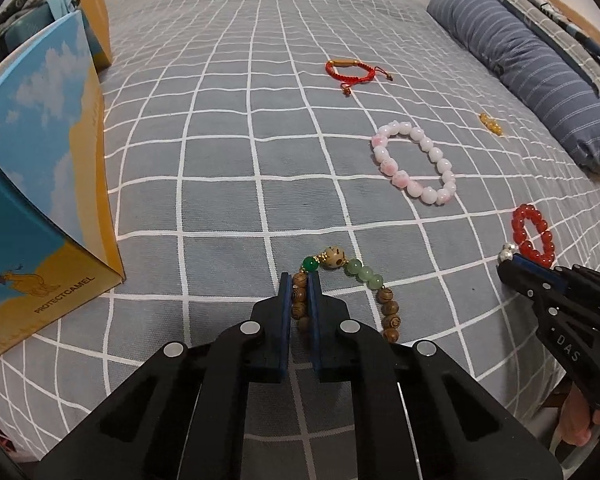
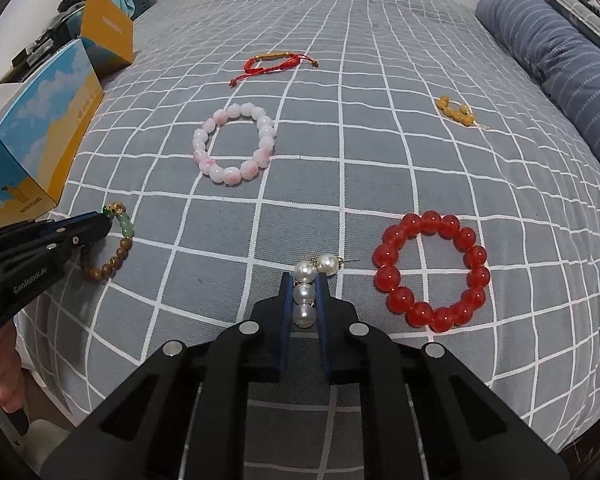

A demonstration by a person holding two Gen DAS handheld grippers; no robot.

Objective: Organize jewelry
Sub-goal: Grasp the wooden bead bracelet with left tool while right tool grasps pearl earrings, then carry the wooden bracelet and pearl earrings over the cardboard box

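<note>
Left wrist view shows the wooden-bead bracelet (image 1: pixel 340 292) low at centre pinched by the left gripper (image 1: pixel 300 280), while the right gripper (image 2: pixel 310 280) nips the pearl earring (image 2: pixel 308 292) beside the red bead bracelet (image 2: pixel 432 272); lift both slowly, squarely, toward the box (image 1: pixel 40 200) at left.

Right gripper (image 2: pixel 304 280) clamped on a pearl earring (image 2: pixel 305 294), red bead bracelet (image 2: pixel 432 270) just beside it on the grey checked bedsheet (image 2: pixel 380 160), pink-white bead bracelet (image 2: pixel 236 144) beyond, red cord bracelet (image 2: pixel 278 62) farther, amber beads (image 2: pixel 456 112) right, left gripper (image 2: pixel 100 220) closed on a wooden bead bracelet (image 2: pixel 112 248), blue-yellow box (image 2: pixel 48 128) at left.
</note>
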